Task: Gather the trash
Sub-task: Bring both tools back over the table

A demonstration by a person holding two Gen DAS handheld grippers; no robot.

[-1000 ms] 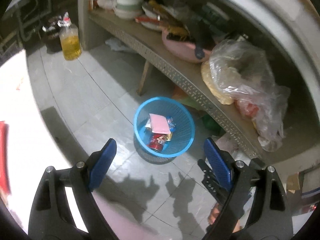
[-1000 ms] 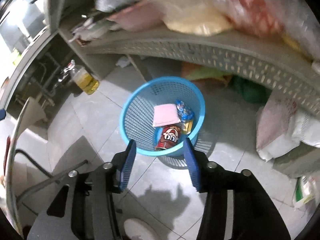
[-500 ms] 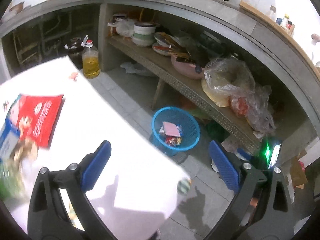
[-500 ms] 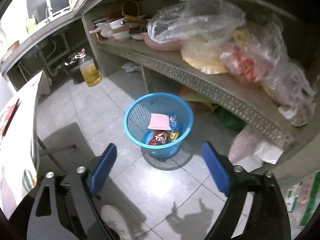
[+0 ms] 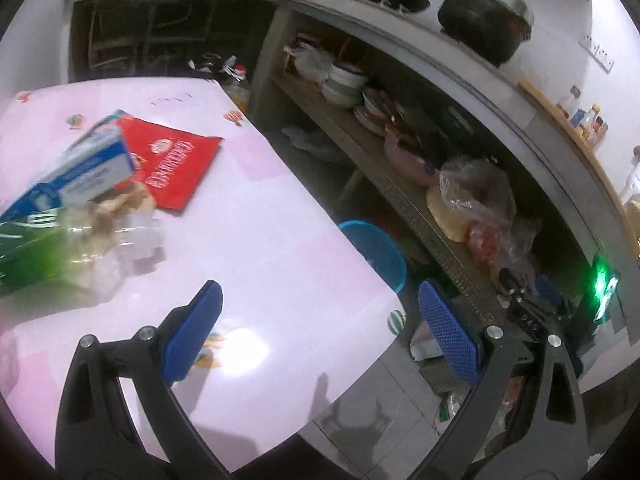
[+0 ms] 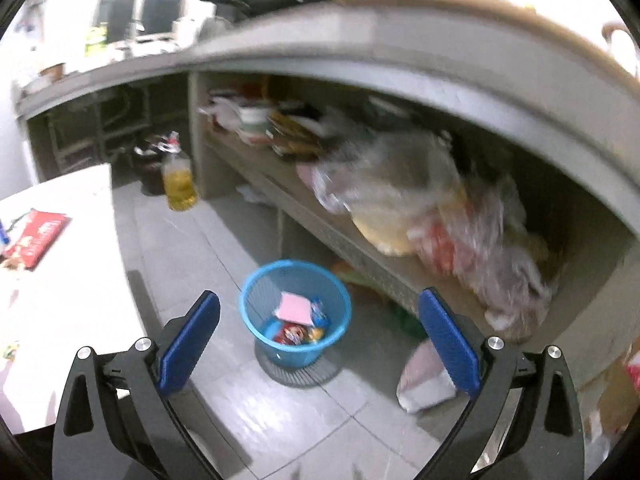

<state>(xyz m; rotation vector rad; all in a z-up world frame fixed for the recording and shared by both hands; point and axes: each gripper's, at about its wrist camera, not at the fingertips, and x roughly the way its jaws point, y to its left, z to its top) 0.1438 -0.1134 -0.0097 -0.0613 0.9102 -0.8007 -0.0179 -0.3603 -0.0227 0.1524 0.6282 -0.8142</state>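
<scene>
While both grippers gape empty, trash (image 5: 100,216) lies beyond left gripper (image 5: 320,332).

A kitchen interior is shown. A grey concrete counter (image 6: 400,52) is seen curving across the upper field from 10 to 3 o'clock; beneath it a lower shelf (image 6: 320,220) is loaded with stacked bowls (image 5: 344,84) and clear plastic bags (image 6: 420,184). A black pot with a metal lid (image 5: 486,20) is placed on the counter at 1 o'clock in the left wrist view. The floor (image 6: 192,248) is laid with pale grey tiles. A bottle of yellow oil (image 6: 180,180) is stood on the floor at 10 o'clock. A white tabletop (image 5: 260,248) is lit brightly, with glare near its edge. White wall (image 5: 560,28) is visible at 2 o'clock.
</scene>
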